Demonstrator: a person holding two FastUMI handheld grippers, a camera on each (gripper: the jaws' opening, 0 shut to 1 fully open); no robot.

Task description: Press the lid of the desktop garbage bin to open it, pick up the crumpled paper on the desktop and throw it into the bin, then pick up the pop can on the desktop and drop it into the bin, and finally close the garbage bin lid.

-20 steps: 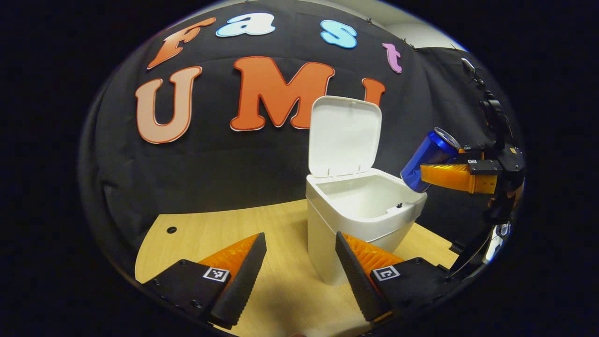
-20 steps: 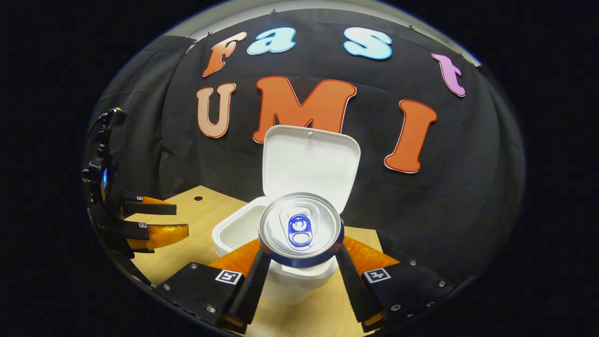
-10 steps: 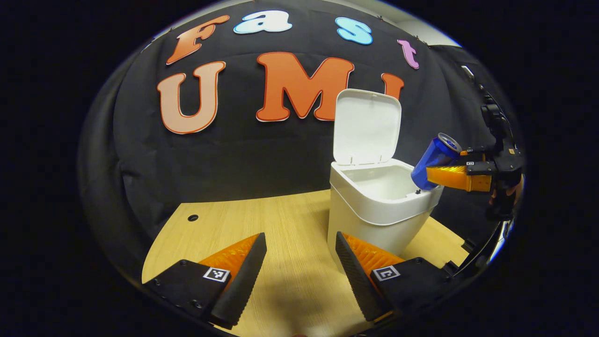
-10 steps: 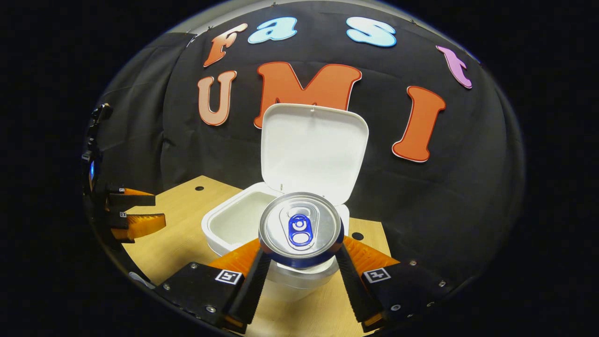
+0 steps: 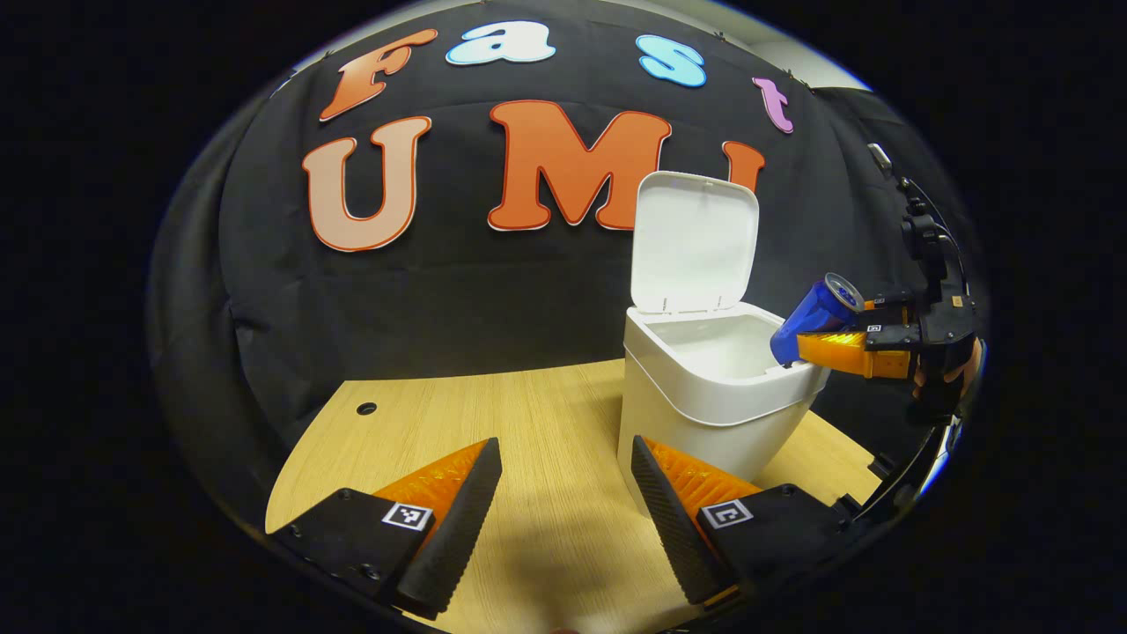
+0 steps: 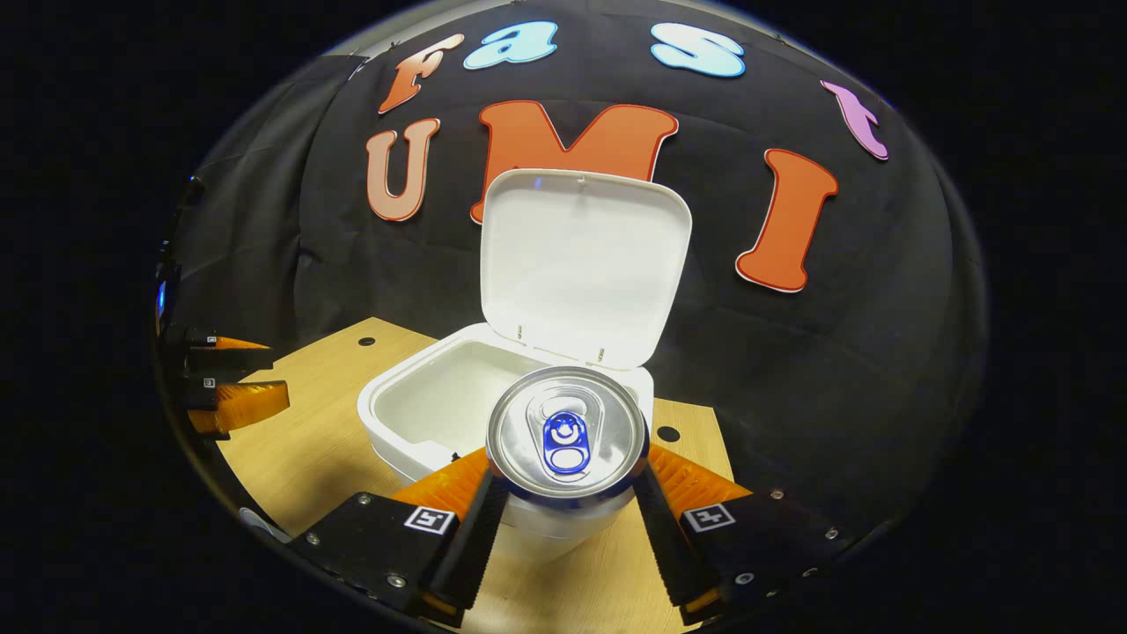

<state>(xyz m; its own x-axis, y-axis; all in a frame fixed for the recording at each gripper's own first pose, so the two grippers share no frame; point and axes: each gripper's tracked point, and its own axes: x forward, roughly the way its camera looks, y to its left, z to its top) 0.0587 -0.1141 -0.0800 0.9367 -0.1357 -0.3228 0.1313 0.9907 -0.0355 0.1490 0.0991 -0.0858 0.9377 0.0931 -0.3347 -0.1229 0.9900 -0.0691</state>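
Note:
The white desktop bin (image 5: 704, 414) (image 6: 414, 414) stands on the wooden table with its lid (image 5: 694, 242) (image 6: 583, 260) swung up and open. A blue pop can (image 5: 814, 310) (image 6: 568, 436) is tilted over the bin's right rim, with my right gripper (image 6: 568, 493) (image 5: 836, 345) shut on it. Its silver top faces the right gripper view's camera. My left gripper (image 5: 563, 502) (image 6: 233, 387) is open, low over the table to the left of the bin, nothing between its fingers. The inside of the bin is hidden below its rim.
The wooden table (image 5: 528, 423) (image 6: 308, 458) has small round holes (image 5: 366, 409) (image 6: 667, 433) near its back edge. The black cloth wall rises close behind the bin. A hand (image 5: 946, 379) holds the right gripper at the far right.
The right gripper has brought the can lower and closer to the bin's opening. The left gripper has drawn back a little from the bin and stays open.

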